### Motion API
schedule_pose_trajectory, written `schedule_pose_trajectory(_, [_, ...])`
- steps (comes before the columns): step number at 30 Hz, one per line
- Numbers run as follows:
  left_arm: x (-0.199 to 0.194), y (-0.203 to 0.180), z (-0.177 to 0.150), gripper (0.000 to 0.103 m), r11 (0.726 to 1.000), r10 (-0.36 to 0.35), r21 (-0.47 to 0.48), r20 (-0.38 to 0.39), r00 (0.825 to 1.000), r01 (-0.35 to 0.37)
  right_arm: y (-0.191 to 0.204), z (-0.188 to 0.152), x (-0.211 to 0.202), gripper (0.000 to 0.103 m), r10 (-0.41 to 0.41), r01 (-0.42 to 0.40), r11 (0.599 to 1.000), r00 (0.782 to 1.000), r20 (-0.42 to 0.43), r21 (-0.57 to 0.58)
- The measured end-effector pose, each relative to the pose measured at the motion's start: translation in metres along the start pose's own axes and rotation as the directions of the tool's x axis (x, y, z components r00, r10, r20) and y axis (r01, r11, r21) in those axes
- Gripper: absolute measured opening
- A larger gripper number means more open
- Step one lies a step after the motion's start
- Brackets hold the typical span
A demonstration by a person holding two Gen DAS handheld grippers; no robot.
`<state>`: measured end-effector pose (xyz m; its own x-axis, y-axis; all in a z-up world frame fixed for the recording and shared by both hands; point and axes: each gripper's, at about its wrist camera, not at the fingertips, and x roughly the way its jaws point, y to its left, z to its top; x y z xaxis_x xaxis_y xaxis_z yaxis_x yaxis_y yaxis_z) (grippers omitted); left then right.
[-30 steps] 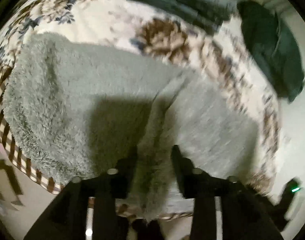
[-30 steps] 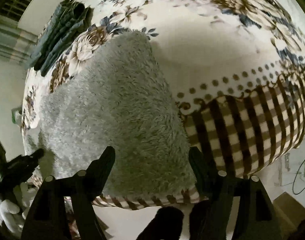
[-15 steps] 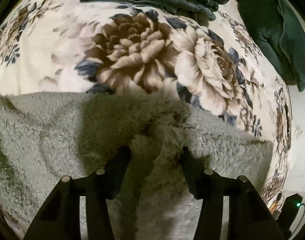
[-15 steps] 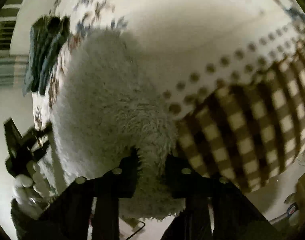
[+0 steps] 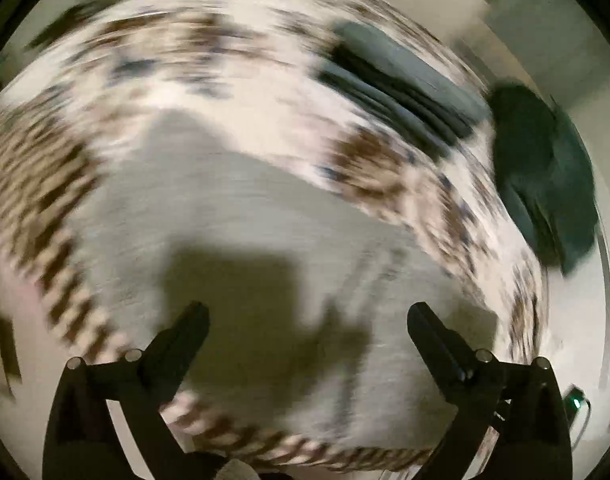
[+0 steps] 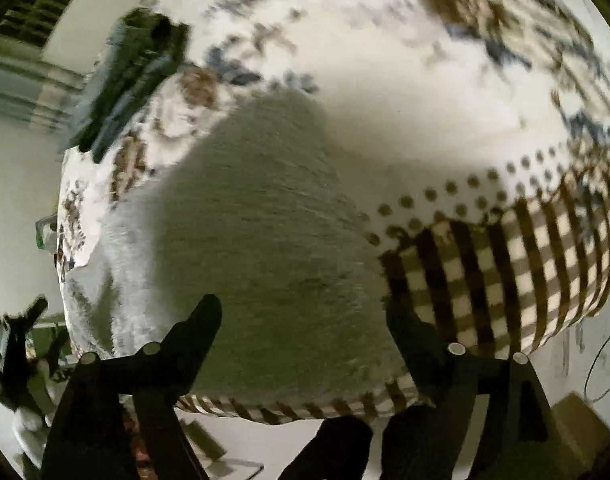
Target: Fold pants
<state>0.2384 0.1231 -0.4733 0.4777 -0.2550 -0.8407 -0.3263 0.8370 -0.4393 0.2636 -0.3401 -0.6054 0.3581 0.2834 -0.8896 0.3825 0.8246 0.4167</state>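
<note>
Left wrist view is strongly blurred, but the left gripper (image 5: 308, 320) is spread wide with nothing between its two fingers. Below it lie the grey fluffy pants (image 5: 241, 216), flat on a bed cover (image 5: 225, 80) with brown flowers and a checked border. Beyond the pants, a stack of dark folded clothes (image 5: 401, 88) rests on the cover, and a dark green garment (image 5: 545, 176) lies at the right edge. In the right wrist view, the right gripper (image 6: 305, 312) is also spread apart and holds nothing; the pants (image 6: 265, 220) lie under it, reaching the near edge of the cover (image 6: 425, 100).
</note>
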Motion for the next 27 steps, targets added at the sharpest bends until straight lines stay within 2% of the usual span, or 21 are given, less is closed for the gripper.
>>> schedule_pose_trajectory(3, [-0.002, 0.069, -0.010, 0.101, 0.982, 0.059, -0.182, 0.033, 0.998, -0.052, 0.022, -0.004, -0.006, 0.087, -0.004, 0.005, 0.999, 1.000, 0.011, -0.033])
schedule_pose_trajectory(4, [0.007, 0.097, -0.011, 0.101, 0.962, 0.065, -0.269, 0.021, 0.998, -0.057, 0.025, -0.006, -0.007, 0.087, 0.004, -0.004, 0.999, 1.000, 0.006, -0.036])
schedule_pose_trajectory(6, [0.025, 0.133, -0.012, 0.101, 0.923, 0.056, -0.383, 0.019, 0.998, -0.044, 0.033, -0.008, -0.003, 0.087, 0.007, -0.007, 0.999, 1.000, -0.017, -0.050])
schedule_pose_trajectory(8, [0.045, 0.157, -0.007, 0.100, 0.887, 0.037, -0.462, 0.026, 0.999, -0.021, 0.047, -0.008, 0.008, 0.087, -0.012, 0.009, 0.997, 0.999, -0.033, -0.078])
schedule_pose_trajectory(12, [0.073, 0.172, 0.015, 0.100, 0.869, 0.004, -0.494, 0.050, 0.999, 0.021, 0.063, -0.007, 0.032, 0.087, -0.028, 0.022, 0.995, 0.997, -0.066, -0.093])
schedule_pose_trajectory(14, [0.082, 0.174, 0.027, 0.096, 0.873, 0.005, -0.487, 0.078, 0.997, 0.034, 0.071, -0.006, 0.044, 0.087, -0.028, 0.020, 0.995, 0.996, -0.082, -0.096])
schedule_pose_trajectory(16, [0.082, 0.168, 0.037, 0.044, 0.892, 0.002, -0.448, 0.112, 0.994, 0.049, 0.079, -0.005, 0.056, 0.087, -0.033, 0.022, 0.994, 0.995, -0.098, -0.107])
schedule_pose_trajectory(17, [0.080, 0.162, 0.042, 0.028, 0.907, 0.014, -0.419, 0.107, 0.994, 0.033, 0.083, -0.005, 0.060, 0.087, -0.033, 0.021, 0.993, 0.994, -0.103, -0.113])
schedule_pose_trajectory(18, [0.073, 0.158, 0.043, 0.021, 0.918, 0.010, -0.393, 0.133, 0.991, 0.043, 0.087, -0.006, 0.064, 0.087, -0.042, 0.029, 0.992, 0.993, -0.107, -0.124])
schedule_pose_trajectory(20, [0.050, 0.148, 0.044, 0.020, 0.939, 0.012, -0.338, 0.198, 0.980, 0.057, 0.095, -0.006, 0.069, 0.087, -0.054, 0.039, 0.989, 0.993, -0.104, -0.140])
schedule_pose_trajectory(24, [0.004, 0.117, 0.043, 0.018, 0.952, -0.012, -0.291, 0.283, 0.959, 0.097, 0.102, -0.006, 0.076, 0.087, -0.054, 0.036, 0.987, 0.993, -0.109, -0.157])
schedule_pose_trajectory(27, [-0.036, 0.076, 0.039, 0.018, 0.964, -0.051, -0.229, 0.333, 0.941, 0.133, 0.100, -0.005, 0.073, 0.087, -0.021, 0.003, 0.987, 0.994, -0.106, -0.163])
